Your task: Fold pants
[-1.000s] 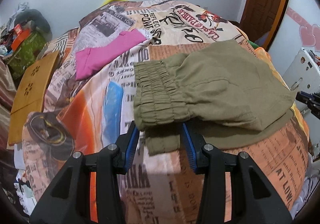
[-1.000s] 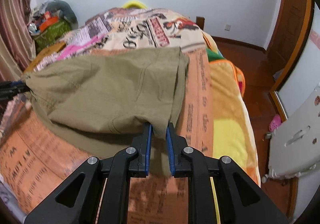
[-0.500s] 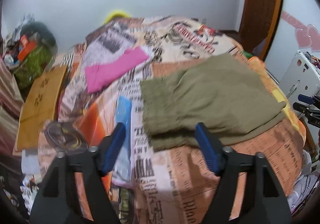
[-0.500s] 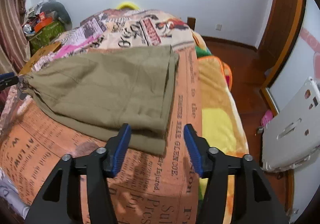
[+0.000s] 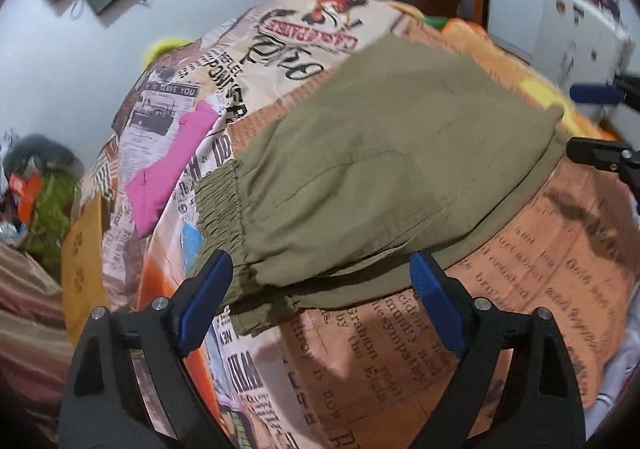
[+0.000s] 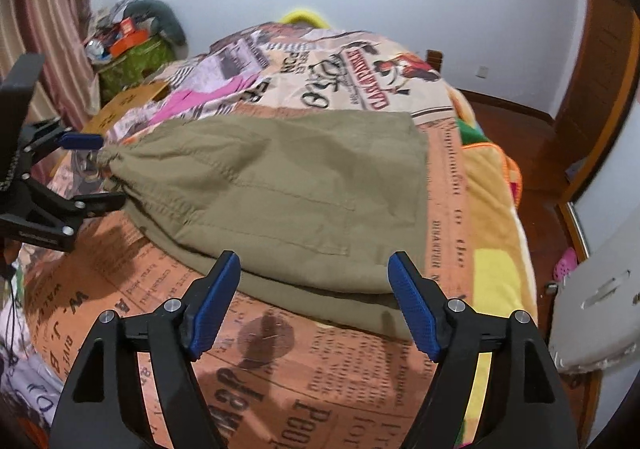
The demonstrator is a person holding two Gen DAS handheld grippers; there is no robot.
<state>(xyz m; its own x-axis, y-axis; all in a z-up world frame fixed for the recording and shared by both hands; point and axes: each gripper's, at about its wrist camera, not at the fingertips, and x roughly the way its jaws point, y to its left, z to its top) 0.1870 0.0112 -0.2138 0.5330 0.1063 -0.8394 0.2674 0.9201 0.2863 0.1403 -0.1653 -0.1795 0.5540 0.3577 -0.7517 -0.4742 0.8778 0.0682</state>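
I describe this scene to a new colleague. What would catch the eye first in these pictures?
The folded olive pants lie in the middle of the bed, on a bright newspaper-print blanket. A pink cloth lies beyond their waistband. Both grippers, left and right, stand open at the near edge.

On the newspaper-print bedspread [image 5: 400, 349] in your left wrist view you can read "TO SERVE YOU" over a black-and-white photo; the bedspread [image 6: 280, 389] in your right wrist view shows "W.J.B" and "88" on the orange print
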